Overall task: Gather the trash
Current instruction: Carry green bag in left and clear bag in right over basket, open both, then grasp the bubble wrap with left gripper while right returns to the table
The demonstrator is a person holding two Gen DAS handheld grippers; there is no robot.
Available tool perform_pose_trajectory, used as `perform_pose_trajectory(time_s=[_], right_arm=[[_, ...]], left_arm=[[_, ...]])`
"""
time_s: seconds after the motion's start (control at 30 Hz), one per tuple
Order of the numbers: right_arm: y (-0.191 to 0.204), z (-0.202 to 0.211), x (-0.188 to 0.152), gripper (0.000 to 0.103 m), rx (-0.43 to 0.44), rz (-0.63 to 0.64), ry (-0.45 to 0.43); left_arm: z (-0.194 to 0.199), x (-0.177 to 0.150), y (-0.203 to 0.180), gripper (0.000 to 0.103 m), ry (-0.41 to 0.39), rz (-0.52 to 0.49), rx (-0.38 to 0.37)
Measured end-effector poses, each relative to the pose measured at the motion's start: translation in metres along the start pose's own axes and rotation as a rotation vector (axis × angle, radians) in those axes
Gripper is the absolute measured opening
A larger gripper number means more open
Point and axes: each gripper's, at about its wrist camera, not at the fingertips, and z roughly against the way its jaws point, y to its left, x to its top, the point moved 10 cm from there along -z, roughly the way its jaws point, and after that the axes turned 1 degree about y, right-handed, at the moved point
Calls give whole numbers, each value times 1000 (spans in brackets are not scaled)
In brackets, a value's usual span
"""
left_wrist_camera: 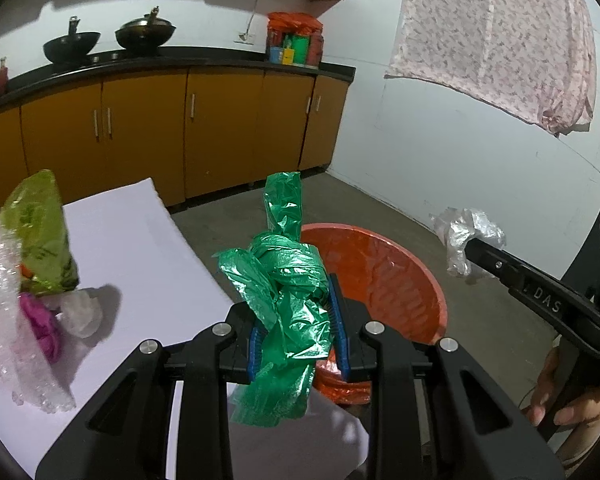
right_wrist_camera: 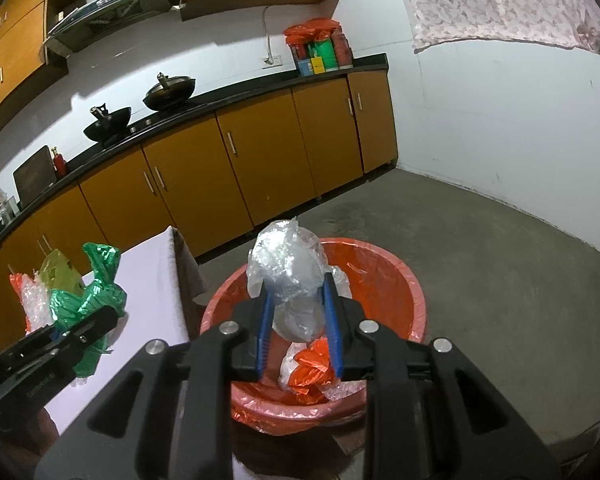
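1. The left gripper (left_wrist_camera: 296, 320) is clenching a crumpled green bag (left_wrist_camera: 284, 300) between its blue pads – the bag is bulging above the fingers and hanging below them.
2. That gripper is hovering over the near edge of the white table (left_wrist_camera: 140, 248), just beside the red bin (left_wrist_camera: 400, 276) on the floor.
3. The right gripper (right_wrist_camera: 296, 316) is gripping a wad of clear plastic (right_wrist_camera: 288, 268), its blue pads pressing on both sides.
4. The wad is hanging right above the bin's mouth – in the right wrist view, red and clear scraps (right_wrist_camera: 308, 372) are already lying inside on the red liner.
5. In the left wrist view the right gripper is reaching in from the right edge with the clear wad at its tip, a hand (left_wrist_camera: 568, 392) wrapping its handle.
6. More trash is sitting on the table's far left: a yellow-green packet (left_wrist_camera: 40, 232), bubble wrap (left_wrist_camera: 4, 320), a pink scrap (left_wrist_camera: 40, 320) and a small clear lump (left_wrist_camera: 82, 312).
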Motion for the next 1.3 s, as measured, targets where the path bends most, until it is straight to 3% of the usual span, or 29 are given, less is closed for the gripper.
perform_pose_trajectory(time_s=[1.0,1.1,1.23,1.3], right_arm=[[-12,-44,7,24,-49,-1,1],[-15,-47,10,29,-41,-16,-5],[-23,-50,13,47,-22,-68,-14],[-29,-51,11,48,-24,-81,-11]], left_arm=[[-63,-4,-27,28,82,-95,-70],[-69,-3,-27,29,83,-94,-68],[-77,-4,-24,48,100,-64,-71],[-79,-5,-21,49,103,-59,-67]])
